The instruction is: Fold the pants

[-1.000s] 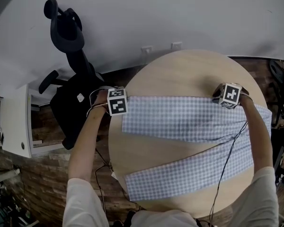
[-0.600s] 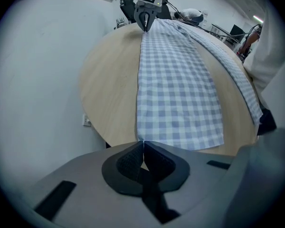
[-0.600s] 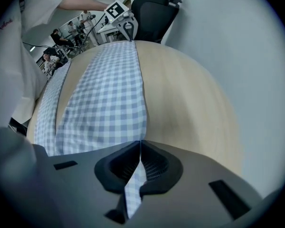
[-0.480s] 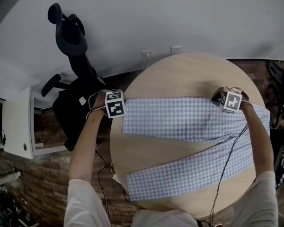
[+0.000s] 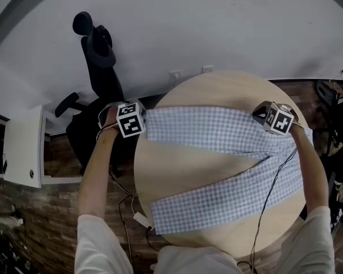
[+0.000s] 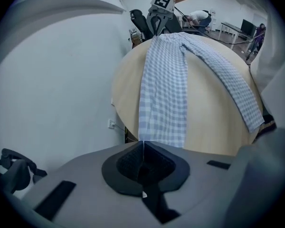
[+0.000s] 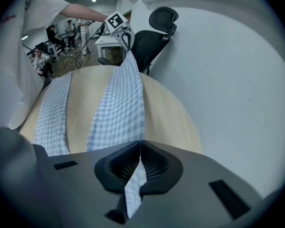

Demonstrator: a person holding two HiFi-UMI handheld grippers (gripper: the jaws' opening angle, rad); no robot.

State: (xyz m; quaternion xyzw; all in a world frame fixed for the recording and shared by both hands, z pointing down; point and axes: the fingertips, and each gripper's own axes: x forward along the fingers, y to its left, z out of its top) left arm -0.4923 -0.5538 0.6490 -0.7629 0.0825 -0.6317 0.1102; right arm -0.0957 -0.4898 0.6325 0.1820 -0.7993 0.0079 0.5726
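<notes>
Blue-and-white checked pants (image 5: 217,131) lie spread in a V on a round wooden table (image 5: 183,173). The far leg runs between my two grippers; the near leg (image 5: 228,201) lies flat toward me. My left gripper (image 5: 138,124) is shut on the far leg's cuff at the table's left edge. My right gripper (image 5: 268,119) is shut on the waist end at the right. In the left gripper view the pants (image 6: 164,89) rise from the shut left gripper (image 6: 143,144). In the right gripper view a strip of pants (image 7: 118,103) passes through the shut right gripper (image 7: 140,148).
A black office chair (image 5: 100,61) stands beyond the table's left side, with a white cabinet (image 5: 23,147) further left. Wall sockets (image 5: 175,74) sit behind the table. A cable (image 5: 274,181) hangs along my right arm. A power strip (image 5: 142,220) lies on the floor.
Both grippers have risen from the tabletop, lifting the far leg's two ends with them. The near leg has stayed flat.
</notes>
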